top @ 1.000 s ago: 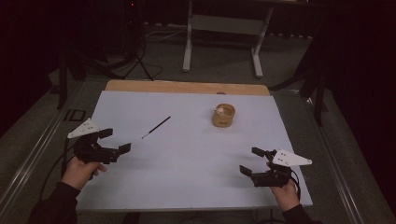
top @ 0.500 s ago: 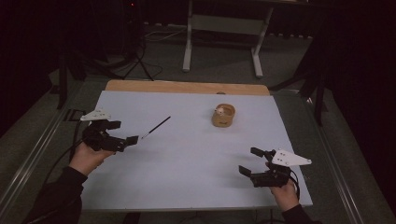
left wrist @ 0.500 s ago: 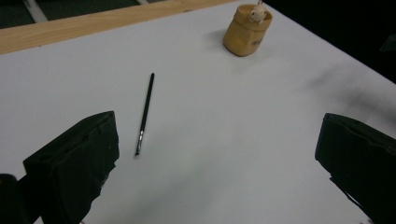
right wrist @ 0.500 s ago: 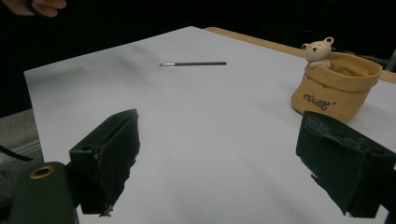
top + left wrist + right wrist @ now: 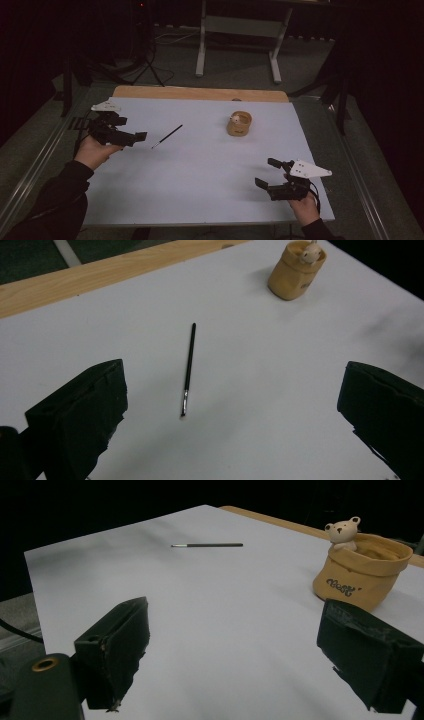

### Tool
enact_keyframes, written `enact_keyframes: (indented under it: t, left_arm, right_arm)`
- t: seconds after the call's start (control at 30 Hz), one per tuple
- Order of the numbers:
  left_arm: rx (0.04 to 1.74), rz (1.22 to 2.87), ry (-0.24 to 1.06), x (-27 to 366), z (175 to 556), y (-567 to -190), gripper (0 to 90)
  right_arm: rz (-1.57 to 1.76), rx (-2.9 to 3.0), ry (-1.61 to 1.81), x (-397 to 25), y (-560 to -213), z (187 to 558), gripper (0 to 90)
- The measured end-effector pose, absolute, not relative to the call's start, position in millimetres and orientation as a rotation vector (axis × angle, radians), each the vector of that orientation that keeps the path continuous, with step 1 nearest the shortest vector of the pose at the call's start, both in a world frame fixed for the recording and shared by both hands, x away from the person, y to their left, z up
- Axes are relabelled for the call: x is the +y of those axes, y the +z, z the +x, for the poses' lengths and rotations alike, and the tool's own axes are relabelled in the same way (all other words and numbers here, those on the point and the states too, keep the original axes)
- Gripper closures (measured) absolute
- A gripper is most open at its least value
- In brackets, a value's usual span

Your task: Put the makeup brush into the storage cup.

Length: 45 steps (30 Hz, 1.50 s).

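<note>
A thin black brush (image 5: 167, 136) lies flat on the white table sheet (image 5: 200, 165), left of centre, with its tip toward the near left. My left gripper (image 5: 131, 127) hovers just left of it, jaws wide open and empty. In the left gripper view the brush (image 5: 188, 367) lies between and beyond the open jaws. A tan pouch-shaped pot (image 5: 239, 123) with a small bear figure (image 5: 342, 532) on its rim stands at the far centre-right. My right gripper (image 5: 266, 172) is held open and empty near the front right corner, well short of the pot (image 5: 362, 565).
A wooden strip (image 5: 200, 93) runs along the table's far edge. Beyond it on the dark floor stand a grey metal frame (image 5: 237, 30) and a tripod (image 5: 145, 60). Metal rails (image 5: 40, 155) flank the table.
My left gripper has moved away from the front edge and turned toward the brush, ending close to its near tip. The right gripper has stayed where it was.
</note>
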<state>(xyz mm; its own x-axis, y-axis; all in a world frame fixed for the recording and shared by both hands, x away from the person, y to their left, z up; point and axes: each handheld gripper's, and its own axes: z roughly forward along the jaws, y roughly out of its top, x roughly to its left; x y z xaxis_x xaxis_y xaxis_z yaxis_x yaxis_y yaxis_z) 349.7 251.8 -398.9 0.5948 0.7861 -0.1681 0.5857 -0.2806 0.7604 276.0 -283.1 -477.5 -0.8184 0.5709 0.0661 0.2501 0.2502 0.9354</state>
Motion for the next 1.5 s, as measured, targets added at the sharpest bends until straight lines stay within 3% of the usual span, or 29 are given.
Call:
enact_keyframes:
  t: [0.93,1.5]
  left_arm:
    - [1.067,2.217,0.185,209.1,420.0,-416.7,1.3]
    - [1.119,2.408,0.076,190.4,447.9,-432.6,11.8]
  right_arm:
    - [0.749,2.256,1.588,-281.1,-478.6,276.1,13.3]
    - [0.741,2.256,1.603,-280.3,-478.0,275.7,13.3]
